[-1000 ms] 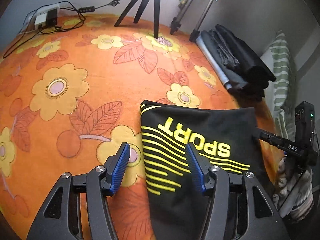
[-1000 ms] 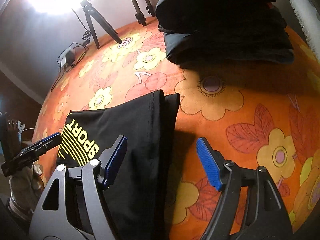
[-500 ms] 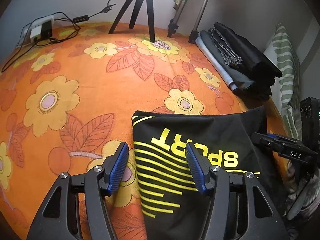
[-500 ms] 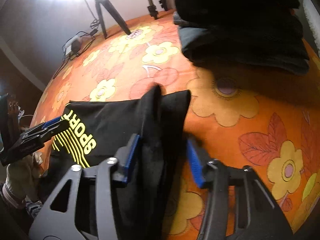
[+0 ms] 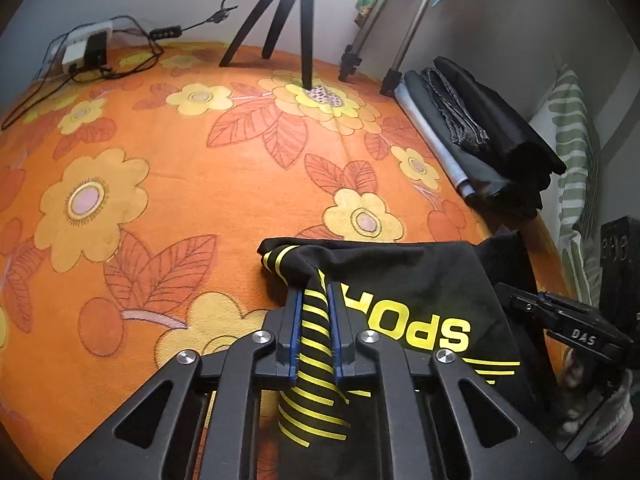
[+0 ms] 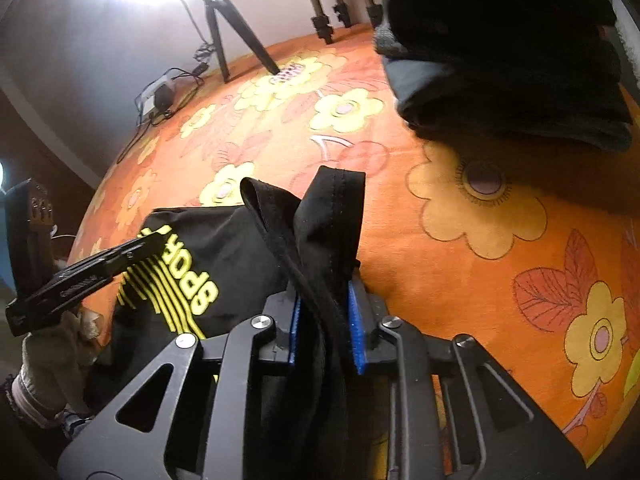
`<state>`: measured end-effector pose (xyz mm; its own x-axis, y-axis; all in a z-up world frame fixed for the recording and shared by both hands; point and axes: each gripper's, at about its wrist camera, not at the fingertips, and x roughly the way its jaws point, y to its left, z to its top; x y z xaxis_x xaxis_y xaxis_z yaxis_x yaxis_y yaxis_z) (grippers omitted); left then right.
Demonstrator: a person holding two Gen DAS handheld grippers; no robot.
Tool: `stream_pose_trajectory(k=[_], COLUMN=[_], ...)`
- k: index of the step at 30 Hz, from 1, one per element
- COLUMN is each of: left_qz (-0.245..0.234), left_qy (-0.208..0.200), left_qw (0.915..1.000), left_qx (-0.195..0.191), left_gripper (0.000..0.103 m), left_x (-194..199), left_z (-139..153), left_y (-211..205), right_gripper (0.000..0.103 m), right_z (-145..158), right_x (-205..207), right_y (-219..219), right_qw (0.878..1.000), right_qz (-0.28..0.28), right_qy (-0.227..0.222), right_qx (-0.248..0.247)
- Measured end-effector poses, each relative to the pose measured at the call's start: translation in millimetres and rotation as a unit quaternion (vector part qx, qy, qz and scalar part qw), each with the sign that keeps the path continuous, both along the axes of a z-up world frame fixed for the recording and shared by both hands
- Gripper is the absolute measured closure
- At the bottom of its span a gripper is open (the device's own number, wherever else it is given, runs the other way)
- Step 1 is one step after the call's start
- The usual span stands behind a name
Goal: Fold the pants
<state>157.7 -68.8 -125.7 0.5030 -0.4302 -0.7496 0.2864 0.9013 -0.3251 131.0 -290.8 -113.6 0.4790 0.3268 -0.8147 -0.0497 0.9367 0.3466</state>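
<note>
Both corners of the pants pinched
My left gripper (image 5: 313, 300) and right gripper (image 6: 324, 300) have just closed their jaws on the soft, limp pants (image 5: 404, 276); the corners give good hold.

pants (image 5: 420, 280) on blanket (image 5: 200, 184), tripod (image 5: 288, 20) behind

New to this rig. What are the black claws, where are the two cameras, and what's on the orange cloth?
No robot: a person holds one two-finger gripper in each hand, with a fisheye camera on each looking along its fingers. The left gripper has just closed on the striped corner of the black SPORT pants. The right gripper has just closed on a bunched black edge of the same pants. They lie on an orange flowered blanket. Behind are folded dark clothes and tripods.
</note>
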Motion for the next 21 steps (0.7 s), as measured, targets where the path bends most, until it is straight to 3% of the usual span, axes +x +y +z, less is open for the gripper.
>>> stream_pose_trajectory(k=[5, 21], left_qz=[-0.008, -0.005], left_qy=[-0.032, -0.105], left_qw=[0.9994, 0.9935], left_qx=[0.006, -0.042], left_gripper=[0.095, 0.099], left_x=[-8, -29], left_z=[12, 66], left_y=[-7, 11], right_gripper=[0.087, 0.089], right_z=[17, 78], right_x=[-7, -41], right_y=[5, -9], right_qw=[1.0, 0.995], right_qz=[0.005, -0.016], right_qy=[-0.022, -0.092], right_qx=[0.009, 0.031])
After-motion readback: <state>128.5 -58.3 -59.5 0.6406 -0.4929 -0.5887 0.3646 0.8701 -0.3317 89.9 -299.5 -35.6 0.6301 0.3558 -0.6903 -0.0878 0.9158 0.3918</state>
